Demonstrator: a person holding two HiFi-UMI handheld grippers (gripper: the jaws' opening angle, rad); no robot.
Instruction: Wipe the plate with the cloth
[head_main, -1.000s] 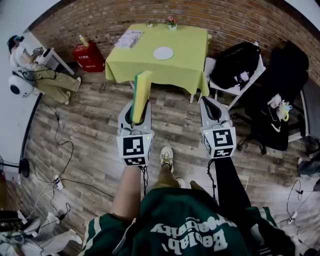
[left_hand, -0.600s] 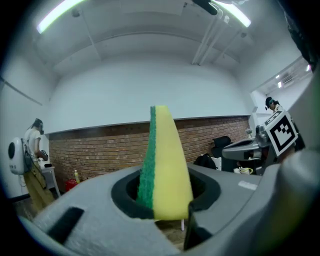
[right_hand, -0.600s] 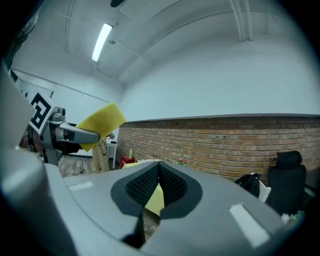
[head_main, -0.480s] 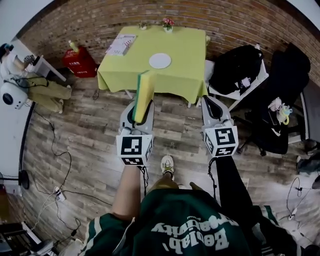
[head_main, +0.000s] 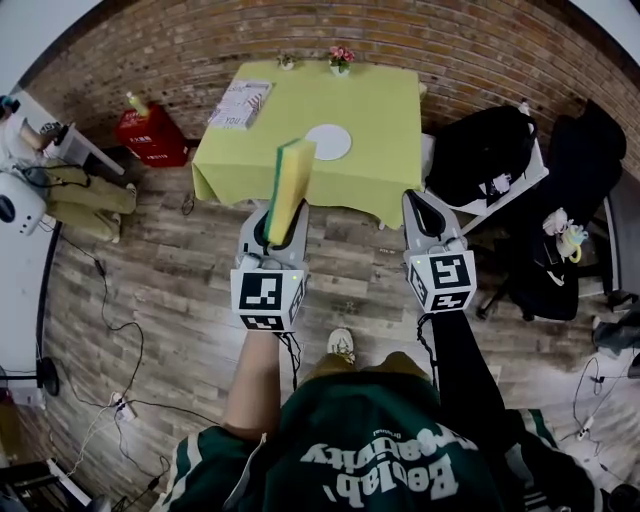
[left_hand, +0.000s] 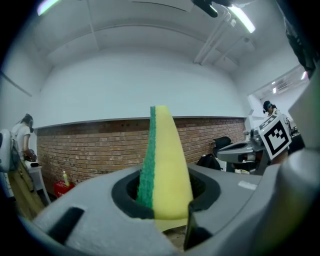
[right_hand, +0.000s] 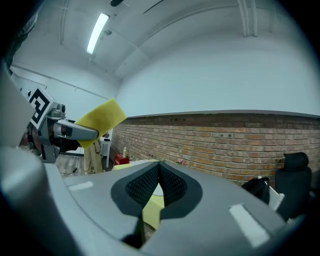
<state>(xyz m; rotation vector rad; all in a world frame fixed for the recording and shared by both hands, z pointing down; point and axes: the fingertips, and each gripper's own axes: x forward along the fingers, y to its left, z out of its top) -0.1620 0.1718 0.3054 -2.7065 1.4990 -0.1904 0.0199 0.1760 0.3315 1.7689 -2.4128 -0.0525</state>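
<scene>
White lettering runs across the dark green sweatshirt (head_main: 370, 455) at the bottom of the head view, upside down and not clear enough to read. The left gripper (head_main: 272, 218) and the right gripper (head_main: 417, 203) each carry a cube (head_main: 268, 297) faced with black-and-white square markers. The print on the red box (head_main: 152, 135) by the wall is too small to make out.

The room has a wood-plank floor (head_main: 170, 265) strewn with black cables (head_main: 110, 330), and a red brick wall (head_main: 480, 45). Against that wall stands a table under a yellow-green cloth (head_main: 385, 110). On it lie the round white plate (head_main: 328, 141) near the front edge, a printed booklet (head_main: 240, 103) at the far left corner, and a small pot of pink flowers (head_main: 341, 57) at the back. A black bag (head_main: 485, 145) sits just right of the table.

Both forearms reach forward side by side over the floor, short of the table. The left gripper is clamped on a yellow sponge with a green scouring face (head_main: 290, 180), which stands upright out of its jaws, in the air and well apart from the plate. The right gripper's jaws are pressed together with nothing between them.
</scene>
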